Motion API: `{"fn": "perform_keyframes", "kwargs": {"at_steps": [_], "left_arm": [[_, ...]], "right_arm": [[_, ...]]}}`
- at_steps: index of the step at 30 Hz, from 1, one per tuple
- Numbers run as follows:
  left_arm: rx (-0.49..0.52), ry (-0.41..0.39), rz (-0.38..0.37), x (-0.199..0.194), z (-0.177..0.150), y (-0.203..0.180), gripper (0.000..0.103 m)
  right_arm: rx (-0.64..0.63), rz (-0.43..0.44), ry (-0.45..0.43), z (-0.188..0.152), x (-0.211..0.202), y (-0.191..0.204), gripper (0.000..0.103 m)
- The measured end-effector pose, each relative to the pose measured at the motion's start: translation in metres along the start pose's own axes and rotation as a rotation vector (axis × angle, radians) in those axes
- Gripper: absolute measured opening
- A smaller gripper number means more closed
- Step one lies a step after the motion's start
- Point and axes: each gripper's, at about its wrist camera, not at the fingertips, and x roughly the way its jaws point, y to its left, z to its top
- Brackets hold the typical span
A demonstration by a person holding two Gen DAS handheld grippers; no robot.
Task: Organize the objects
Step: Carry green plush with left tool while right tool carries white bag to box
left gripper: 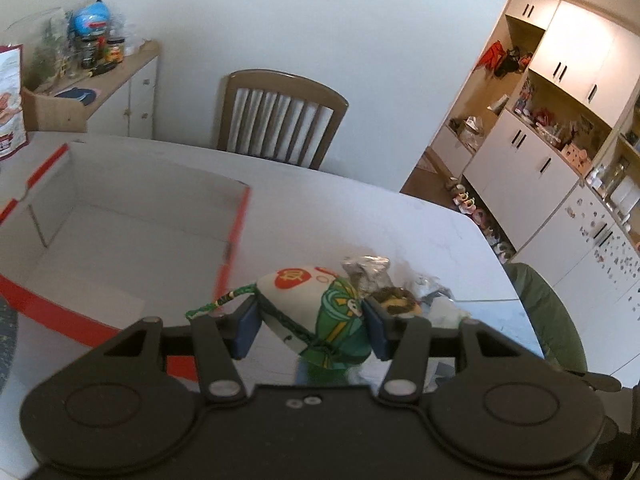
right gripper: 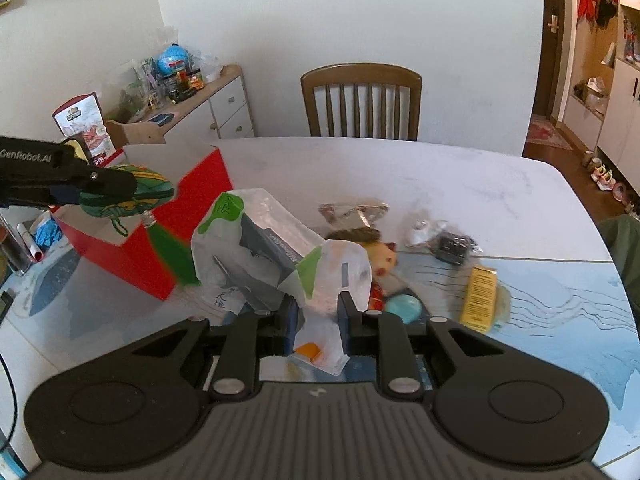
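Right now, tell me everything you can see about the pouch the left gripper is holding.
The pouch is a small stuffed cloth bag, cream with a red-orange round emblem at one end and green patterned fabric at the other. A green braided cord trails off it. It looks soft and plump. The left gripper is shut on it, a blue pad on each side. In the right wrist view it hangs clear of the table, at the near edge of the red box.

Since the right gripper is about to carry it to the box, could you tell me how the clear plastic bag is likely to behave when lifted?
The plastic bag looks thin and crinkled, so it will probably sag and fold. The right gripper pinches only one edge, so the dark contents may swing or slide. It seems light, though the film could slip between the jaws.
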Motion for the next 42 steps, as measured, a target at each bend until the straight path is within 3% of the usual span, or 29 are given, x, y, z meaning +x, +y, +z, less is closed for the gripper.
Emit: {"fn": "perform_keyframes", "kwargs": {"at_steps": [12,23,32,42], "left_arm": [[-0.033,-0.041,0.001,-0.021,0.042,0.095,0.053],[-0.038,-0.01,0.088,-0.001,0.072,0.179,0.053],[-0.003,0.035,0.155,0.029,0.078,0.216,0.053],[0.107,0.125,0.193,0.069,0.068,0.223,0.053]], "right_arm": [[0.027,0.022,0.04,0.053,0.025,0.093,0.021],[-0.044,0.037,0.063,0.097,0.079,0.182,0.021],[-0.088,0.017,0.111,0.124,0.145,0.232,0.021],[-0.114,-0.041,0.203,0.132,0.222,0.256,0.021]]}}
